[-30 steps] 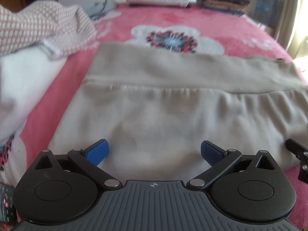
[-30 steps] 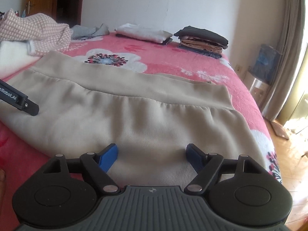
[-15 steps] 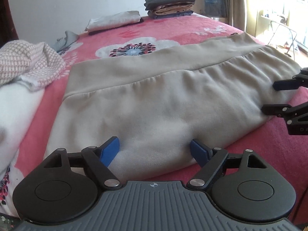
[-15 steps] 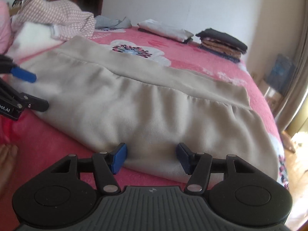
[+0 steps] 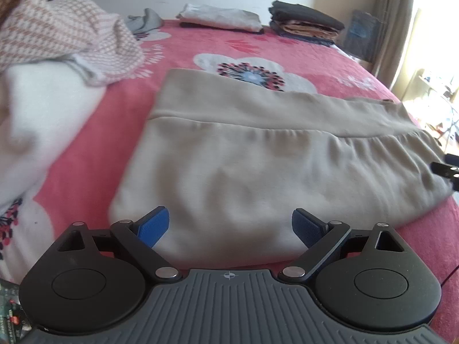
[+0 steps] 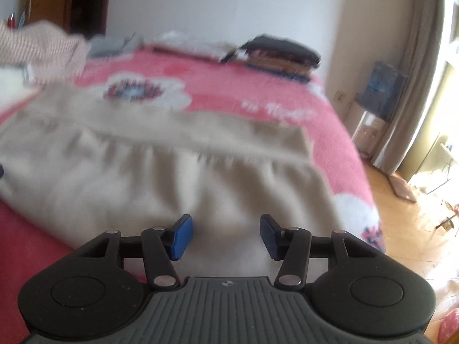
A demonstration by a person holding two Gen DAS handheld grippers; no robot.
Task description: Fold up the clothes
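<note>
The beige garment is straddled by left tongs (opening) and right tongs (closing, seemingly ungripped; blurred) on the bed.

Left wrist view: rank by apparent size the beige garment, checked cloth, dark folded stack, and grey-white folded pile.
1. beige garment
2. checked cloth, partly cut off
3-4. dark folded stack and grey-white folded pile: alike, both far off

The left gripper points forward and down, its blue pads spread wide and opening, gripping nothing. The right gripper points the same way, its pads nearer together and closing, pressing on nothing.
</note>
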